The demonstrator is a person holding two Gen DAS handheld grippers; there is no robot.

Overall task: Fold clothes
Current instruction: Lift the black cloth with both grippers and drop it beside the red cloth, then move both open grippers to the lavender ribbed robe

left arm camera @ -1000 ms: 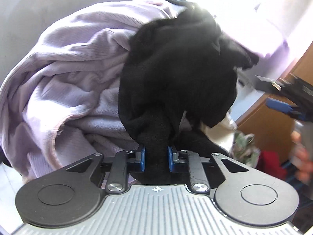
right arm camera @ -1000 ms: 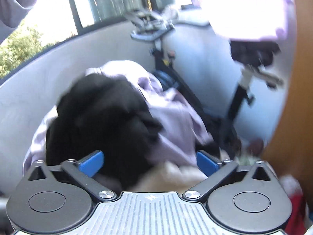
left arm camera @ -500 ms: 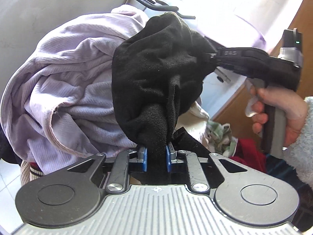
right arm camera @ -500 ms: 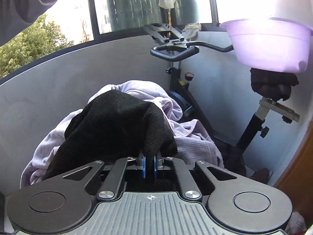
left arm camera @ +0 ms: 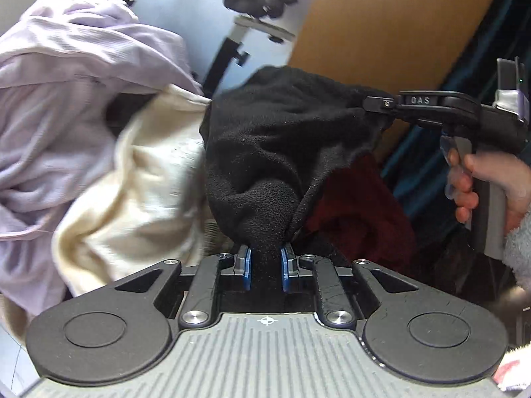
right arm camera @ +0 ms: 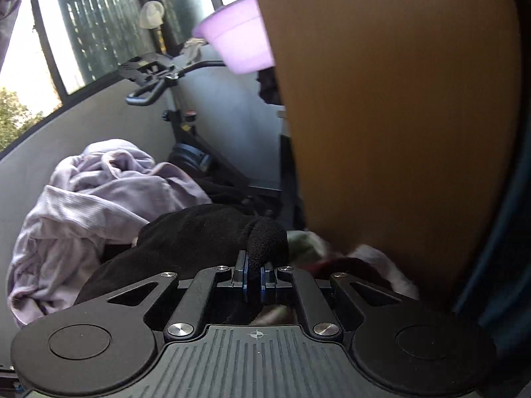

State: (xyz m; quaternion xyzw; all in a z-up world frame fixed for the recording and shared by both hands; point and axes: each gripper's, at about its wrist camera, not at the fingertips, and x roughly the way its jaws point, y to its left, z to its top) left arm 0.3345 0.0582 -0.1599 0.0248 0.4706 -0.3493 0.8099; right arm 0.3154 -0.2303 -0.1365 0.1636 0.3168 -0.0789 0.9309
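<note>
While both grippers are clamping it, black fleece garment [left arm camera: 282, 139] is hanging in the air between them. Left gripper [left arm camera: 265, 267]: blue pads pinching a bunched fold of the fleece. Right gripper [right arm camera: 254, 277]: jaws pressing together on another rounded edge; a hand [left arm camera: 488, 189] is gripping its handle. Cream garment [left arm camera: 139, 179]: lying just beside the fleece, to its left. Dark red cloth [left arm camera: 361, 212]: sitting below and behind the fleece. Lilac ribbed garment [right arm camera: 86, 205]: heaping up farther back. Exercise bike [right arm camera: 172, 79] and purple tub [right arm camera: 239, 43]: standing beyond, against the wall.
</note>
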